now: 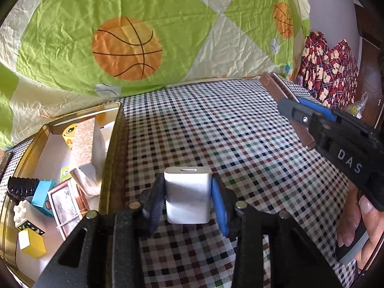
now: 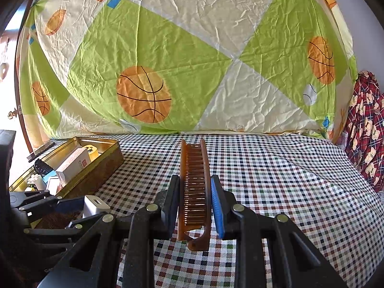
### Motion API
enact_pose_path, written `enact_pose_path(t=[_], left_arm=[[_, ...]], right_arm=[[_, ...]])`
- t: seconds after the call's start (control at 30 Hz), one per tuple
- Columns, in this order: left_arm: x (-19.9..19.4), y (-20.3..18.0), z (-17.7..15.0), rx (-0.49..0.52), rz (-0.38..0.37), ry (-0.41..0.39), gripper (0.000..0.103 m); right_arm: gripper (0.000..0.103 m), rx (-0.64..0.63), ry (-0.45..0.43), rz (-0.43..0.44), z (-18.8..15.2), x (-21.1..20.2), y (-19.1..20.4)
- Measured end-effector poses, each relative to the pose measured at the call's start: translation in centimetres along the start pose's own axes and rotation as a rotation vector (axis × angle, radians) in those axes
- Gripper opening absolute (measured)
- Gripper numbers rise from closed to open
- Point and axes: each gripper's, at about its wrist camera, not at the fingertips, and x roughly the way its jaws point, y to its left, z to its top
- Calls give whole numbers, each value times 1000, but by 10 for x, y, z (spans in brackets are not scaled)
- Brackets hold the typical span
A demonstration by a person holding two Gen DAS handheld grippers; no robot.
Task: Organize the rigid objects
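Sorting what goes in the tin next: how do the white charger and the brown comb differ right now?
The white charger is a compact, opaque block; the brown comb is long, thin, translucent and toothed. The charger sits in the left tongs, close beside the gold tin; the comb sits in the right tongs, farther from it. Shared: both are rigid, clamped between tong pads, held above the checked cloth, outside the tin.

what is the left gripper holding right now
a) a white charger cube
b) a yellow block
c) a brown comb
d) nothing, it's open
a: the left gripper is clamped on the white charger cube, one finger on each side, above the checked cloth; the brown comb is in the right gripper, and the yellow block lies in the gold tin.
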Motion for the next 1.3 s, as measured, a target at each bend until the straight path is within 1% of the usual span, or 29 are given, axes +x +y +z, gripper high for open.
enact_pose_path(t=[0.23,0.5,0.93,1.3], left_arm=[[-14,1,2,-7,29,-97,37],[-29,1,2,-12,66,-186,37],[-45,3,-4,-25,91,-262,37],[-65,6,-15,-44,90,-331,37]], right_arm=[[27,0,-4,-2,0,-1,0],[27,-9,-21,-6,0,-4,1],[27,-40,-55,8,-1,-12,9],[27,-67,-87,29,-5,-22,18]])
